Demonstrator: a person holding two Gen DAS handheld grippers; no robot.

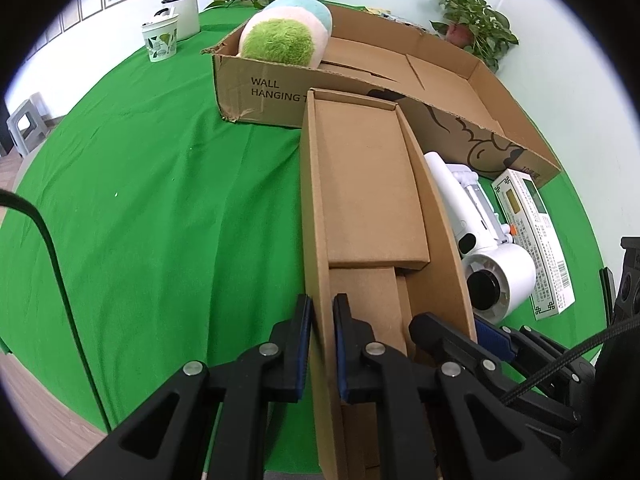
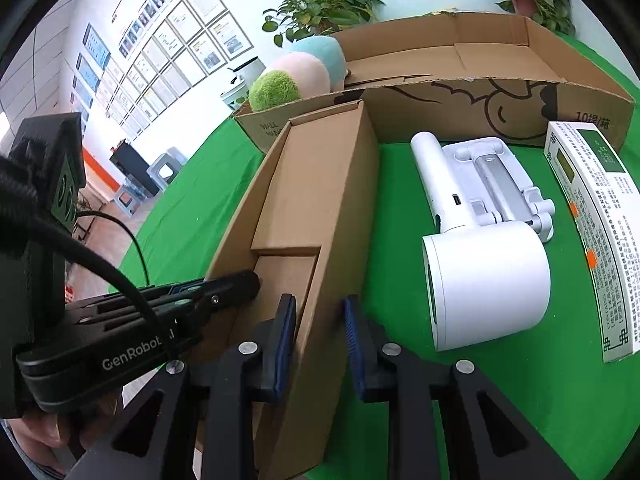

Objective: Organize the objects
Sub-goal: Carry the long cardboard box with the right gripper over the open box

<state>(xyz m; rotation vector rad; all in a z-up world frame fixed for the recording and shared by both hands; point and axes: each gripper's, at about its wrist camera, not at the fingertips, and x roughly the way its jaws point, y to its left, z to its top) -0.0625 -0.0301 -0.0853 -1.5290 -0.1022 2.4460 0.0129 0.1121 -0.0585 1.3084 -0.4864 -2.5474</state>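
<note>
A long, narrow open cardboard box [image 1: 372,184] [image 2: 316,184] lies on the green cloth, its far end against a large open carton [image 1: 440,68] [image 2: 480,100]. It holds only cardboard inserts. My left gripper [image 1: 322,304] [image 2: 240,284] is shut on the near end of its left wall. My right gripper [image 2: 318,304] [image 1: 460,328] straddles the right wall, one pad inside and one outside, clamped on it. A green, pink and blue plush [image 1: 280,40] [image 2: 296,76] sits in the carton's left end.
To the right of the narrow box lie a white handheld appliance [image 1: 492,264] [image 2: 480,280] and a white-and-green printed carton [image 1: 536,240] [image 2: 596,232]. A paper cup [image 1: 160,40] and a white pot stand far left. Potted plants [image 1: 476,20] line the wall. Green cloth [image 1: 160,200] lies bare on the left.
</note>
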